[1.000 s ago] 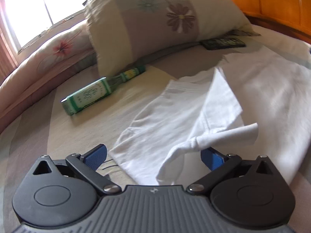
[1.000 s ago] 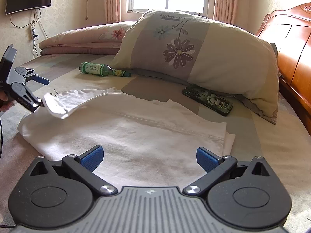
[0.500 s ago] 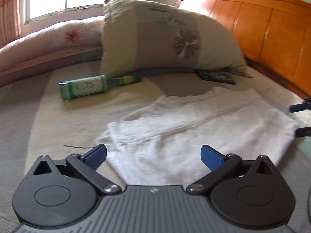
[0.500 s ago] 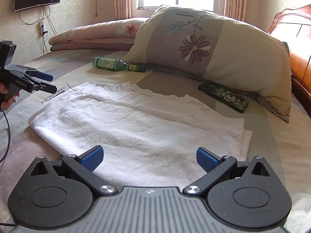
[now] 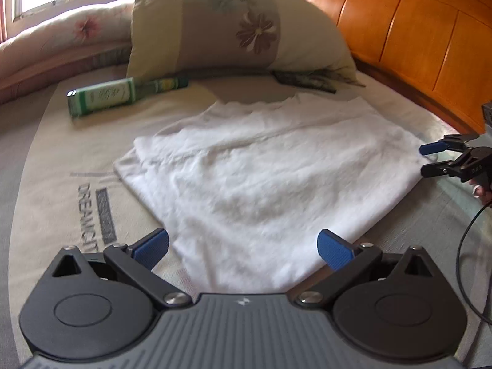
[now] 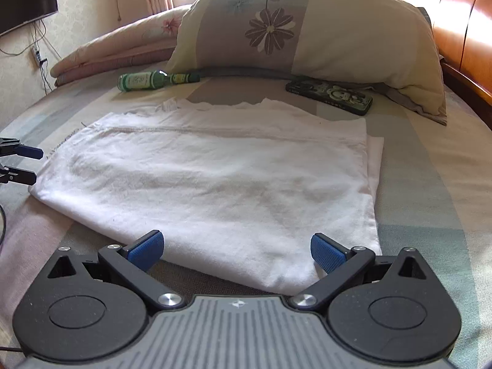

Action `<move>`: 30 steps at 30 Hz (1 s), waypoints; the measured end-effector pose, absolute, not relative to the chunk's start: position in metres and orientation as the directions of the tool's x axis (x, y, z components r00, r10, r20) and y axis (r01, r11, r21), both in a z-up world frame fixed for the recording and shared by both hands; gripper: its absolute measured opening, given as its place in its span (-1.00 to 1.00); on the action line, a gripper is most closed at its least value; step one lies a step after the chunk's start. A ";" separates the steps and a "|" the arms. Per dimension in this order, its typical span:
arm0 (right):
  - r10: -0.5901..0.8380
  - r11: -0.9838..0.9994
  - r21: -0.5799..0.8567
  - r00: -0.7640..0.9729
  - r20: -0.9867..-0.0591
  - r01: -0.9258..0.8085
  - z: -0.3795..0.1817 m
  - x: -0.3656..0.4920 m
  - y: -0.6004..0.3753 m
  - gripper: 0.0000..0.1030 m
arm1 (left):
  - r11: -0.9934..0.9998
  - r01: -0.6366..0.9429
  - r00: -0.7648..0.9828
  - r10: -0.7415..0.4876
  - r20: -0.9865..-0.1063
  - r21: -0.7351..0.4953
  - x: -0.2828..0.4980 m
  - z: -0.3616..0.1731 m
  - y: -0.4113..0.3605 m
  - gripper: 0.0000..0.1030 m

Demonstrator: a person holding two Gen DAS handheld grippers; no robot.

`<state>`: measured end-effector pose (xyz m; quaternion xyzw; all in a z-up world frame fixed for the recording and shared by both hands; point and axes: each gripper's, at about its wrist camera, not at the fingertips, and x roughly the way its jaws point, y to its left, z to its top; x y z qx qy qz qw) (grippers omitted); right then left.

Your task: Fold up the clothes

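Note:
A white garment (image 5: pixel 261 181) lies folded flat on the bed, its sleeve tucked in, and shows in both views (image 6: pixel 215 178). My left gripper (image 5: pixel 243 247) hovers open at one end of it, with the cloth's near corner between the blue pads and nothing gripped. At the opposite end my right gripper (image 6: pixel 236 250) is open too, low over the garment's near corner. Each wrist view catches the other gripper: the right gripper (image 5: pixel 436 156) at the right edge with a hand behind it, the left gripper (image 6: pixel 21 163) at the left edge.
A green bottle (image 6: pixel 150 80) and a phone in a patterned case (image 6: pixel 330 96) lie beyond the garment, in front of a large flowered pillow (image 6: pixel 292 30). A wooden headboard (image 5: pixel 415 40) stands on the right, a folded quilt (image 6: pixel 123 49) on the left. A cable (image 5: pixel 470 252) trails by the right gripper.
The left gripper let go of the raised sleeve, which now lies flat on the garment. Both grippers have drawn in low toward opposite ends of the cloth.

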<state>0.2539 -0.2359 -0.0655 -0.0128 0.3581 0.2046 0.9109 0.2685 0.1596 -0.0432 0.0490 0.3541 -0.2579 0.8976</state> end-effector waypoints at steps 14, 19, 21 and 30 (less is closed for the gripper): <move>0.333 0.931 0.111 0.682 -0.651 -0.348 -0.091 0.236 -0.253 1.00 | 0.875 0.476 0.563 -0.376 -0.736 -0.083 0.260 -0.075 0.142 0.98; 0.302 0.940 0.105 0.653 -0.694 -0.324 -0.077 0.244 -0.248 1.00 | 0.854 0.512 0.575 -0.420 -0.702 -0.091 0.264 -0.061 0.126 0.98; 0.290 0.948 0.093 0.702 -0.651 -0.305 -0.069 0.248 -0.248 1.00 | 0.853 0.515 0.578 -0.421 -0.699 -0.088 0.267 -0.061 0.117 0.98; 0.322 0.947 0.235 0.683 -0.656 -0.221 -0.084 0.268 -0.287 0.97 | 0.869 0.480 0.558 -0.409 -0.722 -0.122 0.264 -0.078 0.124 0.98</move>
